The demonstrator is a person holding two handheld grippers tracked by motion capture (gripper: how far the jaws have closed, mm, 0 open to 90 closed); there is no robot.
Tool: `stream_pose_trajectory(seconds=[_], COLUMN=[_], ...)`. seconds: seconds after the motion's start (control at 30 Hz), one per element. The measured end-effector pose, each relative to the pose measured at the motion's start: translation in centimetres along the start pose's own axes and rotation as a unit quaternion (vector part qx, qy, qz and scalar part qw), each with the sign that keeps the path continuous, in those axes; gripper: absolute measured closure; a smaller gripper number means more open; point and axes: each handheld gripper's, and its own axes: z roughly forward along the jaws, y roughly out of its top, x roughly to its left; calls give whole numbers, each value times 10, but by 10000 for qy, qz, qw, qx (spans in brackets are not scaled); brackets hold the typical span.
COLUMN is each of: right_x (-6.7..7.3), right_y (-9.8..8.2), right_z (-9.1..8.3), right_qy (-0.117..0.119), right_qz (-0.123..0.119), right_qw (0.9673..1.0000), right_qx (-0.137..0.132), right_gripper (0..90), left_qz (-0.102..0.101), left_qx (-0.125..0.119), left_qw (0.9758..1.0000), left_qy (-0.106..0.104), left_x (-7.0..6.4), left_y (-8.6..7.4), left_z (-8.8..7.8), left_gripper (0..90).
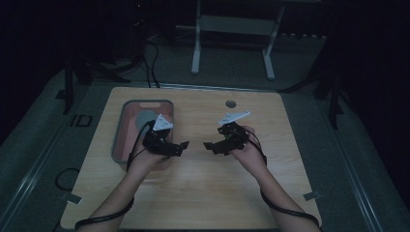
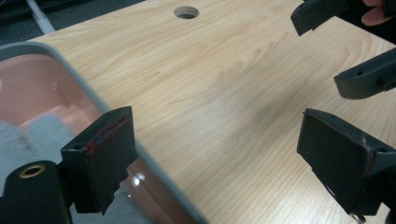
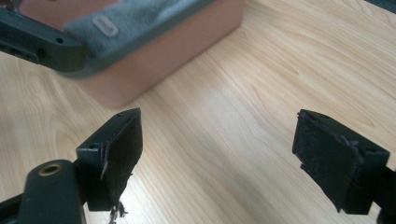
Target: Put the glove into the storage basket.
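1. Two black two-jaw claws face each other over the middle of the table; the left gripper (image 1: pixel 183 146) points right, its jaws standing wide with nothing between them; the right gripper (image 1: pixel 209 145) points left, likewise spread and empty, as the right gripper view shows bare wood between its pads.
2. Just behind and left of the left gripper sits the pink rectangular plastic tray with a grey rim (image 1: pixel 117 130), on the left half of the pale wooden table (image 1: pixel 208 193); inside it lies a grey fuzzy cloth (image 3: pixel 135 18), slumped against the tray wall.
3. Judged from this, the cloth rests in the tray and both claws are released, so the step in hand looks like a withdrawal or a pause between placings.
4. Any next grasp calls for turning a claw back left toward the tray, lowering its open jaws past the rim, and pinching a fold of cloth; the rim could catch a jaw.
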Motion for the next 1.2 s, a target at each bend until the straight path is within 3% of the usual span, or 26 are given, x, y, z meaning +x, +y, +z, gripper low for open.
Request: stream_pose_trajectory(seconds=[0.5, 0.73, 0.87, 0.93, 1.1, 1.2], right_x=[-28, -33, -33, -33, -32, -31], right_y=[-69, -103, -121, -130, -147, -156], right_z=[-27, -32, -34, -35, -37, -37], right_qy=[-180, -5, 54, 86, 110, 149], right_qz=[44, 39, 58, 55, -101, -171], right_qw=[9998, 10000, 10000, 9999, 9999, 9997], right_qx=[43, 19, -28, -77, -69, -61], right_gripper=[161, 161, 161, 161, 161, 160], left_qz=[257, 352, 393, 520, 560, 699], left_qx=[72, 93, 124, 181, 159, 195], left_qw=[9986, 9962, 9939, 9921, 9906, 9886], left_qy=[-461, -788, -1022, -1123, -1242, -1317], left_x=[-37, -57, -66, -72, -82, -87], left_y=[-10, -21, -31, -36, -47, -51], left_z=[37, 55, 64, 69, 78, 80], left_gripper=[127, 127, 126, 126, 126, 126])
